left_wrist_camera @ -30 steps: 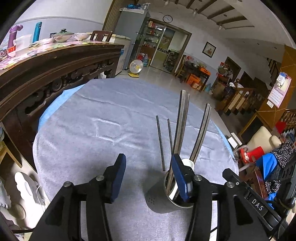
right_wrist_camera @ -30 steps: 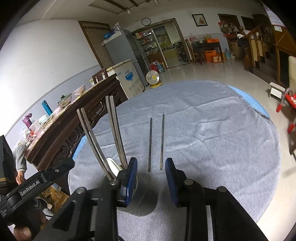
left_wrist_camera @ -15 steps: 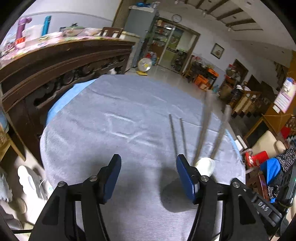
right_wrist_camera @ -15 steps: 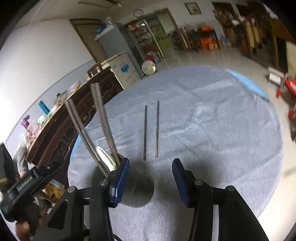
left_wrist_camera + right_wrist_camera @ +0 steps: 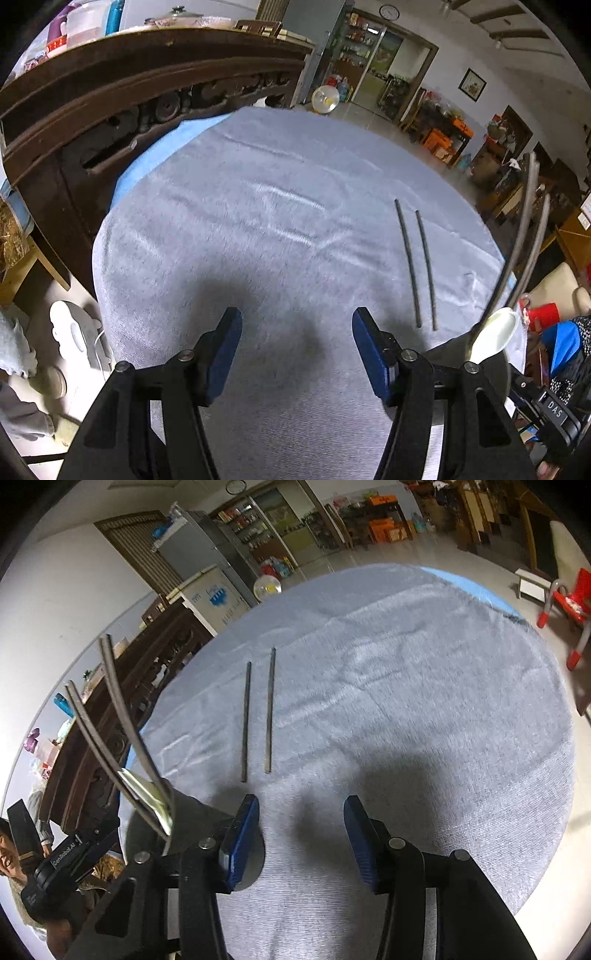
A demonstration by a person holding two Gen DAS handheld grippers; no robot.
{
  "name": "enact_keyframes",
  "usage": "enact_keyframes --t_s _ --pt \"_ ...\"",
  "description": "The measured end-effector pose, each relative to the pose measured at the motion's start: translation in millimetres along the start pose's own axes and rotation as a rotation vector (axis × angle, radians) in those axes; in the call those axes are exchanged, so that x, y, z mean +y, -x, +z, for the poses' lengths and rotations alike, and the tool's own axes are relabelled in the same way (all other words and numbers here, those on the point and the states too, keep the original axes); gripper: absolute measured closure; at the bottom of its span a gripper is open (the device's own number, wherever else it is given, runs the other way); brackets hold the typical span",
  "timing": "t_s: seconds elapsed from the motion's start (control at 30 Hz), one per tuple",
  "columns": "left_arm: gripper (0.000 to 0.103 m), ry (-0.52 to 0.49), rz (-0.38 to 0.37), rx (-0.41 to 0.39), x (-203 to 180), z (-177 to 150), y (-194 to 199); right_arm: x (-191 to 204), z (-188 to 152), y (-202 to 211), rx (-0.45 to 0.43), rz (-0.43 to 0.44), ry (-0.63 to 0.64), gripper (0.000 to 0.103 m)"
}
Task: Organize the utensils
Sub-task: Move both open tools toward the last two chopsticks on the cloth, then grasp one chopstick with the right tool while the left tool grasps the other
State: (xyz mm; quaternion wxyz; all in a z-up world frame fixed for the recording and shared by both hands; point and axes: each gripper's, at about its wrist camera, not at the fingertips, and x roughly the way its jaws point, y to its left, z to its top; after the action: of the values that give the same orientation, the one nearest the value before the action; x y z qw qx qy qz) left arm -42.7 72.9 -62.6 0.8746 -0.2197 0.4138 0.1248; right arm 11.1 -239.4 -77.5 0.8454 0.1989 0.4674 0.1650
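At lower centre of each wrist view, the left gripper [image 5: 296, 345] and right gripper [image 5: 301, 834], jaws just widened and empty, have dropped toward the grey cloth [image 5: 424, 701], leaving the holder [image 5: 192, 819] at frame edge and the loose chopsticks [image 5: 258, 716] ahead, unobstructed, clear of the table edge.

A lived-in home: carved wooden sideboard [image 5: 147, 96], fridge [image 5: 199, 550], wall clock [image 5: 389, 12], cloth-covered table [image 5: 295, 221].
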Motion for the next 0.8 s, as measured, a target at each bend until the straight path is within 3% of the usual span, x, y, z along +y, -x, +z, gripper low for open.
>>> enact_keyframes --t_s 0.2,0.37,0.5,0.7,0.73,0.8 --pt "0.04 0.002 0.009 0.054 6 2 -23 -8 3 -11 0.045 -0.025 0.013 0.051" --pt "0.04 0.003 0.021 0.083 8 1 -38 -9 29 -29 0.112 -0.027 0.038 0.051" --pt "0.04 0.008 0.03 0.123 13 7 -49 0 64 -54 0.206 0.007 0.061 0.051" --pt "0.04 -0.003 0.049 0.155 19 14 -62 21 125 -117 0.354 -0.019 0.109 0.051" --pt "0.04 0.0 0.055 0.16 20 16 -64 30 135 -137 0.417 -0.029 0.14 0.052" --pt "0.04 0.002 0.054 0.171 22 19 -69 44 150 -160 0.446 -0.078 0.179 0.052"
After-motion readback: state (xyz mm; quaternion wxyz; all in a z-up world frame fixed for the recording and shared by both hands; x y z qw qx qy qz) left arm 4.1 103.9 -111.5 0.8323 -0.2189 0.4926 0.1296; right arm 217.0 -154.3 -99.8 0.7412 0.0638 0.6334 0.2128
